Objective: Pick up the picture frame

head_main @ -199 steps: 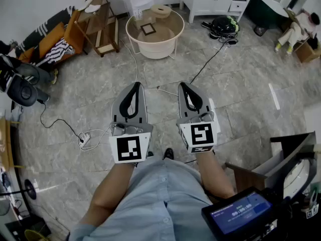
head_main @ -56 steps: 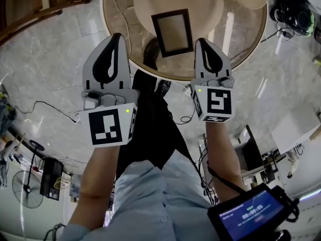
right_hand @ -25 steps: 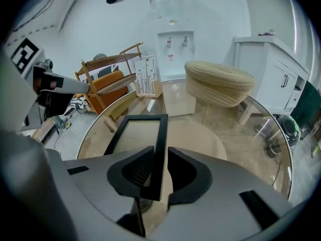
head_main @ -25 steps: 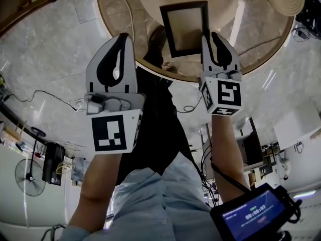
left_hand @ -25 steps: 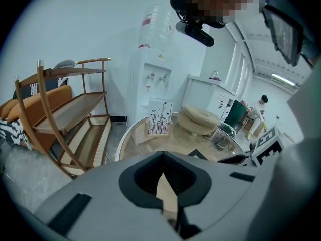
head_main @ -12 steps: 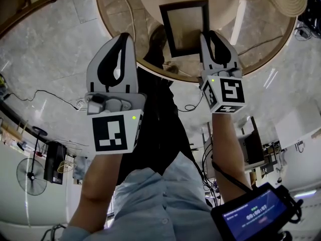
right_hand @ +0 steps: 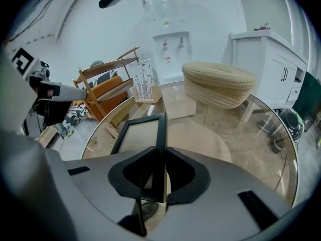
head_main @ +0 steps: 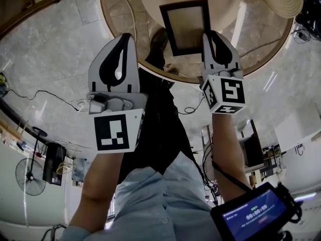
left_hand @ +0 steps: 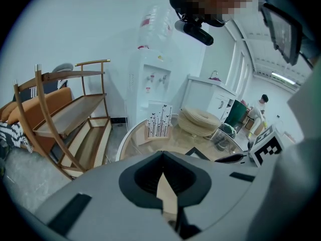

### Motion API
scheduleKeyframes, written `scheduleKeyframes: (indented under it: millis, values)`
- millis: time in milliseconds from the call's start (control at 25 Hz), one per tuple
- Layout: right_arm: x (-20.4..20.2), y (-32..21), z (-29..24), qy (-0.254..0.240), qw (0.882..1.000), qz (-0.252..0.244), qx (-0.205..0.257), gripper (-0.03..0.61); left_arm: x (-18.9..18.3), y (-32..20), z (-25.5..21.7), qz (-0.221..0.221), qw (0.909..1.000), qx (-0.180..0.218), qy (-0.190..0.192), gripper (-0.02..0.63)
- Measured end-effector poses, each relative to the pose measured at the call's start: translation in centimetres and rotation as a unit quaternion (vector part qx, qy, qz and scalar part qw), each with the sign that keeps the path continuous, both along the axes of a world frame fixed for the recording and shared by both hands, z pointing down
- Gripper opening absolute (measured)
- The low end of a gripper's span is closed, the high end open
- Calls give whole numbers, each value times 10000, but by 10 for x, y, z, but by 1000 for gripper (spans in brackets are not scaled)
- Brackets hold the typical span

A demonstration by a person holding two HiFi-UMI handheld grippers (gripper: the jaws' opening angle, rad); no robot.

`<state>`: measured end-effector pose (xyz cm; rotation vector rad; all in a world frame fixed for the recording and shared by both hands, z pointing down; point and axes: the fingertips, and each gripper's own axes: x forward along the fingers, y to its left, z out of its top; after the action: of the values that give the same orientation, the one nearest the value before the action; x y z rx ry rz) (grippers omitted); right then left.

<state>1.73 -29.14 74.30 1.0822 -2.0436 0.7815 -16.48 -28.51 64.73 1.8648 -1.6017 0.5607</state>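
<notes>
Picture frame [head_main: 185, 26] is dark-bordered and sits on the round glass table [head_main: 251, 41], toward the near edge, roughly in the middle from side to side. Your right gripper [head_main: 207, 35] is clamped on it. In the right gripper view the jaws are pinched onto the frame's [right_hand: 140, 134] right-hand rail, close to its near corner, with the rest of the frame stretching away across the glass [right_hand: 241, 134]. Honestly can't tell if it's off the glass or flat on it.

Your left gripper [head_main: 125, 37] is at the table's near left edge, just left of the frame and not touching it. Its own view shows that gripper [left_hand: 161, 157] with the jaws closed tip to tip and nothing between them.

A round woven straw piece [right_hand: 220, 89] sits at the far right edge of the table, well apart from the frame.
</notes>
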Motion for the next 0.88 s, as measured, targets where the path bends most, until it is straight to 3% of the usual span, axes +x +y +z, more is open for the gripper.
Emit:
scheduleKeyframes:
  millis: [440, 880]
  values:
    - [13, -17, -19, -21, 9991, 82, 406, 80, 24, -9, -6, 169, 9996, 244, 24, 11]
    - [11, -24, -124, -50, 9941, 131, 1080, 80, 36, -6, -94, 345, 9965, 758, 7, 11]
